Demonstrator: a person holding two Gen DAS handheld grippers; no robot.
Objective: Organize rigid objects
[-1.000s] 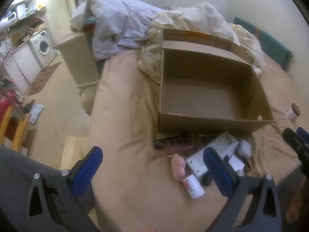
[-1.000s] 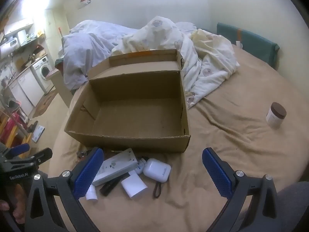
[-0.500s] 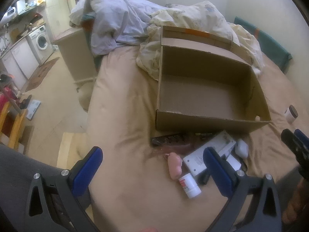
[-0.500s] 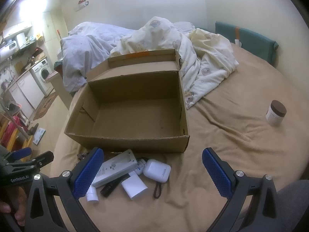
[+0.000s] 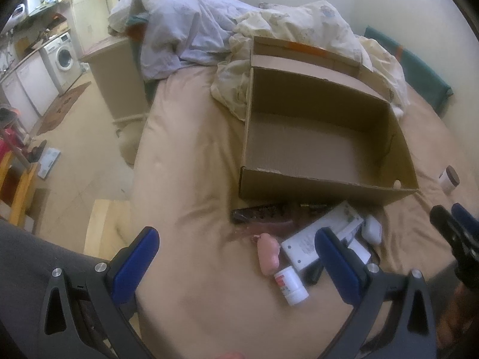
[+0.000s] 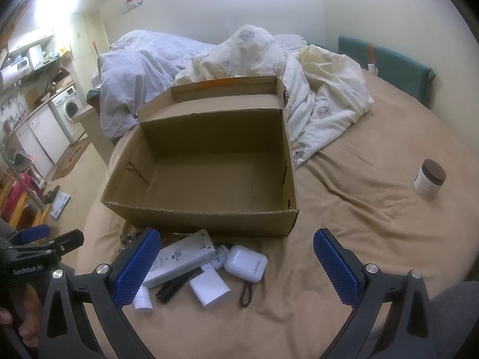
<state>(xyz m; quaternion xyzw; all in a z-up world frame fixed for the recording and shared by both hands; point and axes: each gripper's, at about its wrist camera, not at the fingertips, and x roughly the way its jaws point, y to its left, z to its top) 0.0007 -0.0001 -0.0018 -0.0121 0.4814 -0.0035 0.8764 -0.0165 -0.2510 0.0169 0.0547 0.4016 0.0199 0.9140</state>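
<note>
1. Two grippers hang over the bed, neither grasping anything; the left gripper (image 5: pixel 236 257) is spread wide, likely in readiness.
2. The pile lies just before the box (image 6: pixel 206 176), handy for loading: pink toy (image 5: pixel 268 252), bottle (image 5: pixel 291 284), flat white device (image 6: pixel 182 257), black stick (image 6: pixel 172 290), white block (image 6: pixel 209 287), earbud case (image 6: pixel 245 263).
3. The right gripper (image 6: pixel 236 269) is equally spread; the box is open and empty; a jar (image 6: pixel 429 179) stands well apart at the right.

Left black blue-padded gripper (image 5: pixel 236 257) and right black blue-padded gripper (image 6: pixel 236 257): jaws spread wide, both unladen, low in frame.
</note>
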